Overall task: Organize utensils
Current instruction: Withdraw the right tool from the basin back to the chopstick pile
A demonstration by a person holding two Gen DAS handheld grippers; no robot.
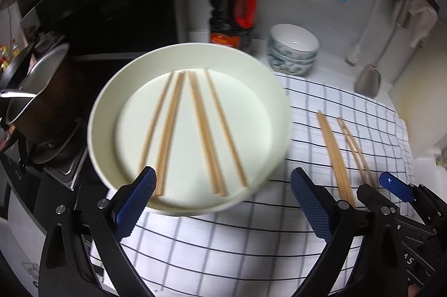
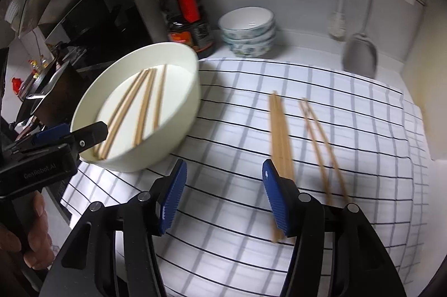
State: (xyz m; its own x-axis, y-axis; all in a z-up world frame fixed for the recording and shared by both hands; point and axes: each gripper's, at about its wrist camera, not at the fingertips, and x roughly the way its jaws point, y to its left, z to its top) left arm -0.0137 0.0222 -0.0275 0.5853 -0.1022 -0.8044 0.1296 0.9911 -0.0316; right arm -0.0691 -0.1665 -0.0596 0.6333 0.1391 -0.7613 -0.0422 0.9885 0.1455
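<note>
Now four long wooden chopsticks (image 1: 192, 129) are lying inside the round white bowl (image 1: 103, 101), and more wooden sticks (image 2: 282, 140) are lying beside it on the white checked cloth (image 2: 349, 107). Both the left gripper (image 1: 223, 202) and the right gripper (image 2: 222, 196) are hanging wide apart, holding nothing.

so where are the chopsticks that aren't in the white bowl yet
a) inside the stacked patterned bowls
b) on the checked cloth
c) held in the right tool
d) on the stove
b: two pairs of chopsticks lie loose on the checked cloth, to the right of the white bowl, and the right tool is open and holds nothing.
</note>
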